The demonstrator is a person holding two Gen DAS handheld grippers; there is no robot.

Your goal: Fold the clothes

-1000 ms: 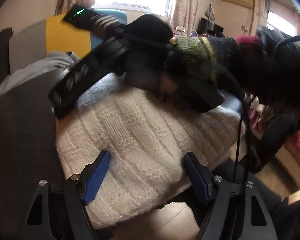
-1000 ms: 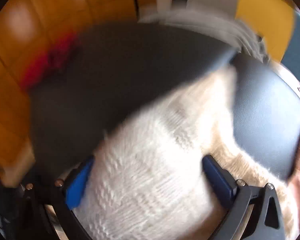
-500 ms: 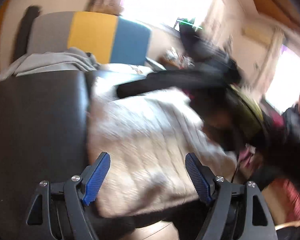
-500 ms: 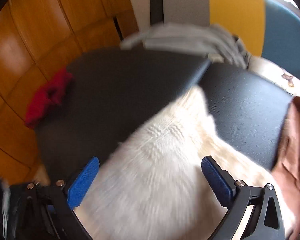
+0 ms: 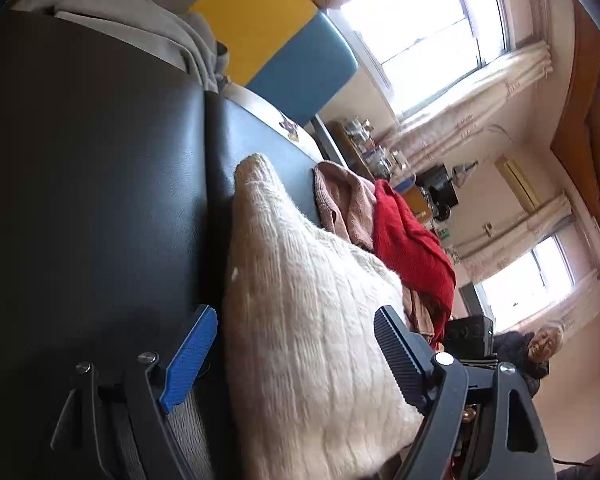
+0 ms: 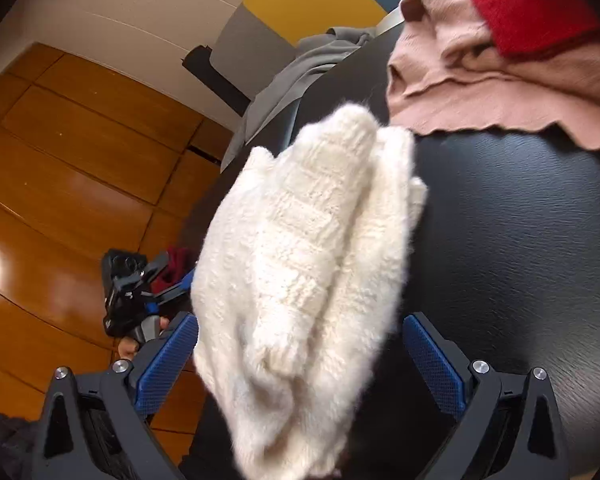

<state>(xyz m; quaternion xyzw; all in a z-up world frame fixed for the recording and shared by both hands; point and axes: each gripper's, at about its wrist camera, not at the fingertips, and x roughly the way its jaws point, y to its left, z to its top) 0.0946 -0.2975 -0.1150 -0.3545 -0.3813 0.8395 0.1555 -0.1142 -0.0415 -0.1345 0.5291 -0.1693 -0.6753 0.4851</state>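
The folded cream chunky-knit sweater (image 5: 312,320) lies on the black leather-look padded desk (image 5: 92,184), its near end hanging past the desk's near edge. The left tool (image 5: 296,364) is opening, its blue ribbed pads either side of the knit and clear of it. The right tool (image 6: 300,364) gapes wide too, gripping nothing. Bare smooth desk to the left; a dusty-pink scalloped knit (image 6: 480,92) and fuzzy red knit (image 6: 528,4) crowd the far right.
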